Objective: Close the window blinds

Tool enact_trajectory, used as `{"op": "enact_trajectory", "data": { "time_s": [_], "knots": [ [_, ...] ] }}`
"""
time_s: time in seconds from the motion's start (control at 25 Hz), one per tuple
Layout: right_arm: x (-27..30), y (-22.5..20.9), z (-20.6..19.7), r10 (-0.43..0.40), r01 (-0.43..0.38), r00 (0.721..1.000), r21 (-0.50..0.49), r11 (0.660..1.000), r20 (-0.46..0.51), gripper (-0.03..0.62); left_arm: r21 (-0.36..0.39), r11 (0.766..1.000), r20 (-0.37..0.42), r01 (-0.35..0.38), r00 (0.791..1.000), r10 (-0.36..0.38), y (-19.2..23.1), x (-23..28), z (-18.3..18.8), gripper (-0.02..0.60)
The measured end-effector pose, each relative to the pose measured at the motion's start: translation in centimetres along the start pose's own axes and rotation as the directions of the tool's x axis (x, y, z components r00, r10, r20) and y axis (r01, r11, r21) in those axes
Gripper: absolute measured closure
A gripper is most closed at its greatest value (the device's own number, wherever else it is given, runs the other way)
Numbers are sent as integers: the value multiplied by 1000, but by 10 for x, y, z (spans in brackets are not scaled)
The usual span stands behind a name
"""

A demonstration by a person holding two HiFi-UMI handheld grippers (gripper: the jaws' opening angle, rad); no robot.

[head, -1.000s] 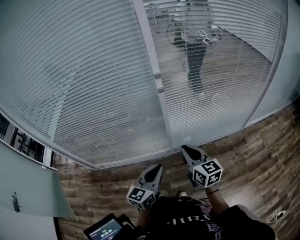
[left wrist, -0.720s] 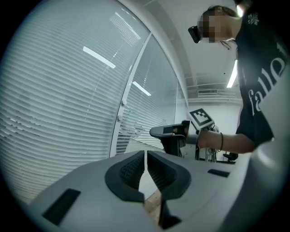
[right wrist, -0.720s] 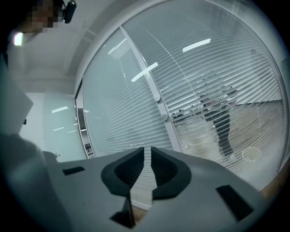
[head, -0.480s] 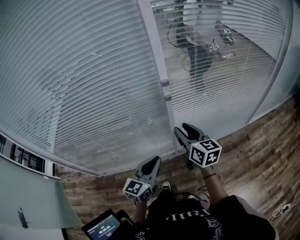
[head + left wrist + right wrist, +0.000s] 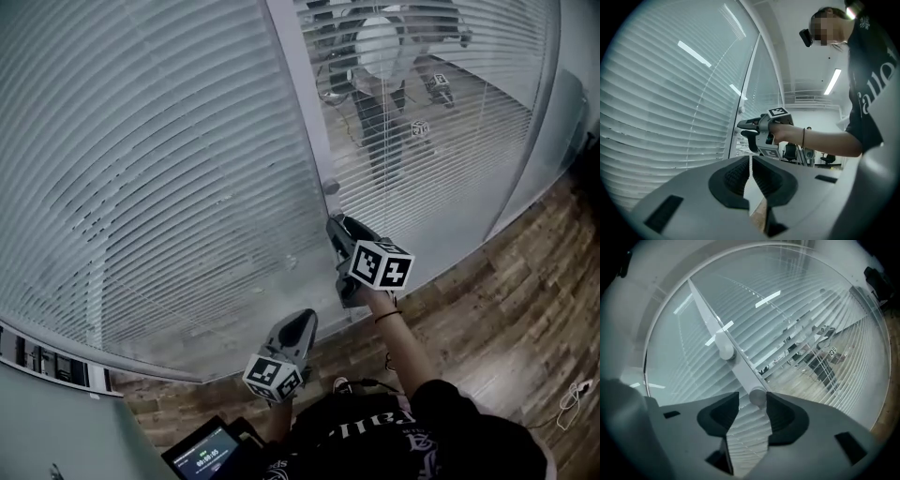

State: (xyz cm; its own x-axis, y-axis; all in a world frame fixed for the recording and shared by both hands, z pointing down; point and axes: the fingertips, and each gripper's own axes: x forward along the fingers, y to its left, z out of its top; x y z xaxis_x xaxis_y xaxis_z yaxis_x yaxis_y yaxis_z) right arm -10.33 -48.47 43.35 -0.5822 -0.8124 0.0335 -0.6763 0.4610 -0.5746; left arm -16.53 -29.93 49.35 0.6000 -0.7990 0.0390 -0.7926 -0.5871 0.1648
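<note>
- Evidently, the right gripper (image 5: 753,401) is held at the lower knob (image 5: 757,397) on the post (image 5: 300,112) so it can be turned; its jaws, just opened wide, flank it unclenched.
- The right-hand blinds (image 5: 450,122) are seen with slats open, the left-hand blinds (image 5: 159,169) shut.
- The left gripper (image 5: 750,171) is kept low, clenched empty.

Knob (image 5: 757,397) on window post (image 5: 705,310) at jaw tips of right gripper (image 5: 337,248), left gripper (image 5: 302,323) behind it
</note>
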Motion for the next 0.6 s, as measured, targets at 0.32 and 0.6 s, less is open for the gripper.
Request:
{"op": "enact_trajectory", "data": {
  "time_s": [0.32, 0.6],
  "knots": [
    [7, -6, 2, -73, 69, 997, -252, 965, -7, 458, -31, 999, 11, -13, 1000, 13, 17, -12, -2, 575],
    [18, 7, -11, -216, 108, 974, -976, 191, 65, 459, -63, 998, 14, -21, 1000, 22, 34, -6, -8, 575]
  ]
}}
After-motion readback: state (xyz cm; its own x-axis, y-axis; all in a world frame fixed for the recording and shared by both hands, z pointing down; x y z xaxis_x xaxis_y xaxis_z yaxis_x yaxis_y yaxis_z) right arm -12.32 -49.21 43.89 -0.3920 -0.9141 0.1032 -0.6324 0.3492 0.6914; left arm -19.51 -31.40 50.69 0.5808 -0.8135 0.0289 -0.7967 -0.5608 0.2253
